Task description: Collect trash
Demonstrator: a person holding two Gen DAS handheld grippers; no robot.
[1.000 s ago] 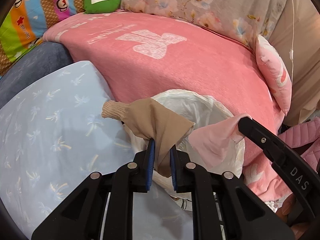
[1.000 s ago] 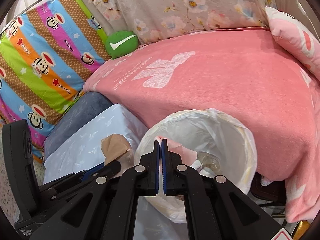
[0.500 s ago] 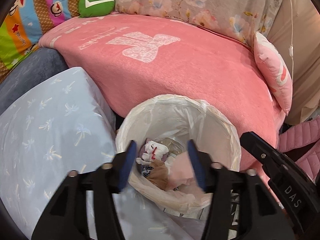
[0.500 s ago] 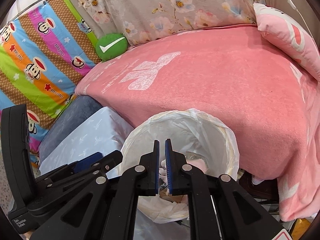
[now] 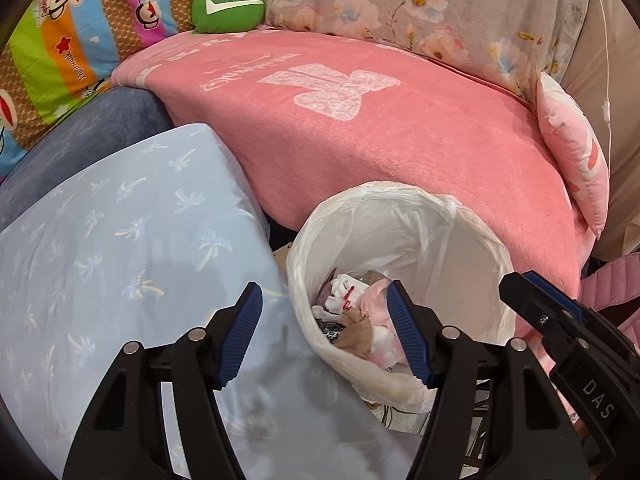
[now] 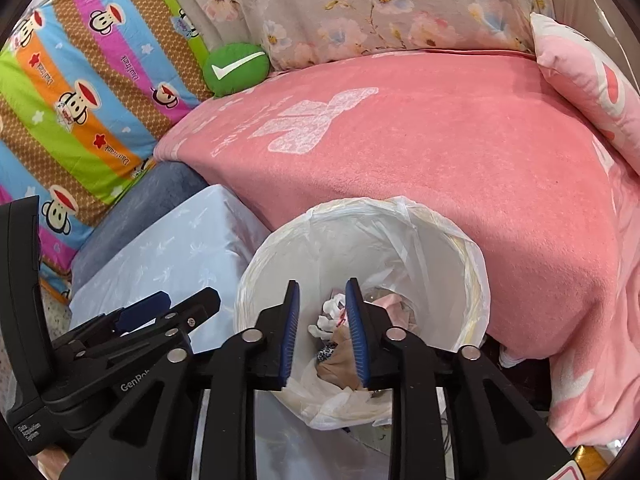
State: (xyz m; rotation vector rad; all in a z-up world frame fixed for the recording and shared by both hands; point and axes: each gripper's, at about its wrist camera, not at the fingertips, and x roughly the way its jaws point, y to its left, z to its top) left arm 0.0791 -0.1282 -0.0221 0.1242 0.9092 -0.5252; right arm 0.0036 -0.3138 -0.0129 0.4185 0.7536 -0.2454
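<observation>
Bedding dominates our view: a broad pink fleece blanket (image 5: 400,152) spread behind, a pale blue palm-print cushion (image 5: 120,248) to the left. Between them stands the round white plastic-lined waste bin (image 6: 460,264), and the trash, a tan crumpled stocking-like cloth (image 5: 354,330) and a soft pink rag (image 5: 374,300), lies inside it among white scraps. Our left gripper (image 5: 324,332) hangs over the bin's near rim with jaws spread wide and empty; our right gripper (image 6: 322,330) hovers above the opening, jaws parted, holding nothing. We judge the drop finished, so we should lift both straight up, clear of the loose liner, before seeking more litter.
</observation>
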